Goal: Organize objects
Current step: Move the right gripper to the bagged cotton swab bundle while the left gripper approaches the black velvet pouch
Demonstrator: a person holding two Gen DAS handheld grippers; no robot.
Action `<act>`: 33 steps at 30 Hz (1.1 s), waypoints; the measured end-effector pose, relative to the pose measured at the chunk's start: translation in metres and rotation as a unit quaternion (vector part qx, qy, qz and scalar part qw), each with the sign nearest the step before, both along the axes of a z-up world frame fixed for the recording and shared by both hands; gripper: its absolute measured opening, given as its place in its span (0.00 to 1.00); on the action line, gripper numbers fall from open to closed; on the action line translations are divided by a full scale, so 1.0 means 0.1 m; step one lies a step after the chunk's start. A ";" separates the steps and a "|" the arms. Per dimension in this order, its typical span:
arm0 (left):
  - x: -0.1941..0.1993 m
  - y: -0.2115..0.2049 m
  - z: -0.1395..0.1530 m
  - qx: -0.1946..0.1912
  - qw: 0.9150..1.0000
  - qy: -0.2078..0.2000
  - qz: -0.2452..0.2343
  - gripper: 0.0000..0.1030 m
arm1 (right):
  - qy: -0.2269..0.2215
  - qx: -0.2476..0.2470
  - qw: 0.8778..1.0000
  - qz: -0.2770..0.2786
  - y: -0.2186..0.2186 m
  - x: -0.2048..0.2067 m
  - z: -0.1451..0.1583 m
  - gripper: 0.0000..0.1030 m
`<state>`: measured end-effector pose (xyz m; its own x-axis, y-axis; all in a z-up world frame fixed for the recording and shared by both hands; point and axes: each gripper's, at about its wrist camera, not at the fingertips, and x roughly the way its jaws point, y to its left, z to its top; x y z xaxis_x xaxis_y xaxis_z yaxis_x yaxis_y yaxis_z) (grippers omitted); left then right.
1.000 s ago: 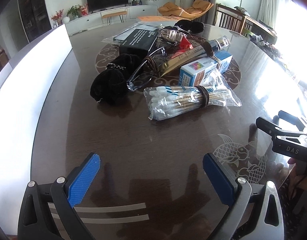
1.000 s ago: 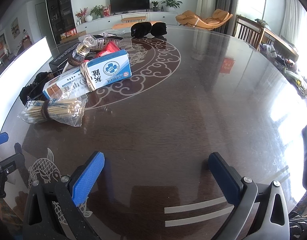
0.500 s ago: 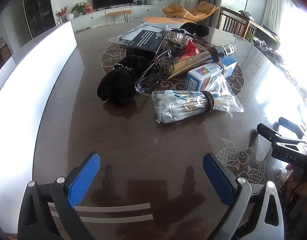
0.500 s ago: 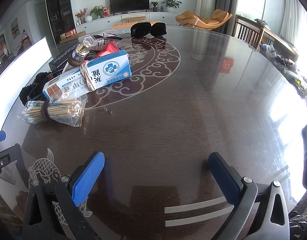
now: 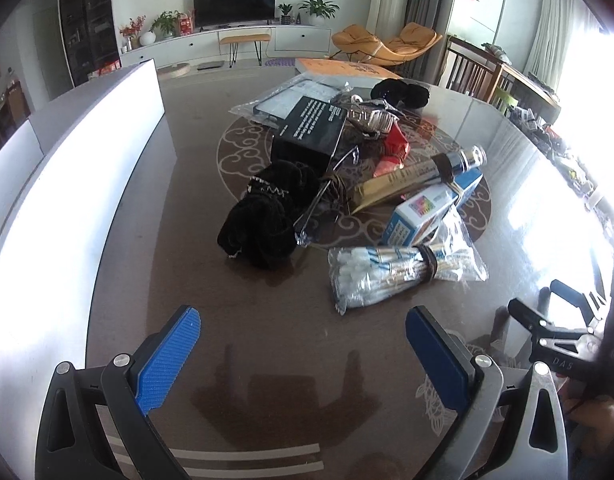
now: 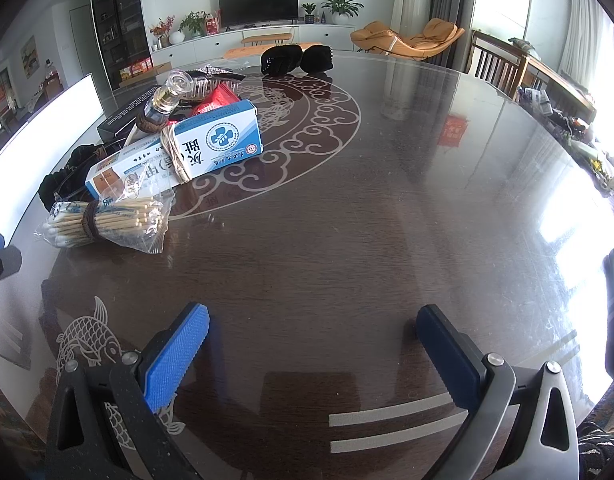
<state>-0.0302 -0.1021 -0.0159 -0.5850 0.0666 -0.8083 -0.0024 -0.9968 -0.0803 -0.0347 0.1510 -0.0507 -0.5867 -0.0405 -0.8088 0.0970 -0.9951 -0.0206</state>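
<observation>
- The left hand-held gripper (image 5: 303, 352) hovered over the dark surface (image 5: 267, 360), its blue pads spread wide and gripping nothing.
- The right hand-held gripper (image 6: 313, 346) was likewise spread and empty.
- A bag of cotton swabs (image 5: 399, 272) lay just ahead of the left one, to its right.
- A black cloth (image 5: 267, 220) sat ahead of it, beside a blue-and-white box (image 5: 427, 208).

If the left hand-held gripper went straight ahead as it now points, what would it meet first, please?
Probably the bag of cotton swabs, slightly right of its line; the black fabric bundle sits just left. Depth is uncertain.
</observation>
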 end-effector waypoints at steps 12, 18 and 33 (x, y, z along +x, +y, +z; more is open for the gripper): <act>-0.36 0.80 -0.16 -0.044 0.980 -0.017 -0.195 1.00 | 0.002 0.000 1.000 0.000 0.00 -0.01 -0.01 1.00; -0.20 0.91 -0.20 0.076 0.962 -0.054 -0.258 1.00 | 0.002 0.000 1.000 0.000 0.01 -0.01 -0.01 1.00; 0.09 0.13 -0.15 0.056 0.988 -0.032 -0.140 1.00 | 0.002 0.000 1.000 0.001 0.01 -0.01 -0.01 1.00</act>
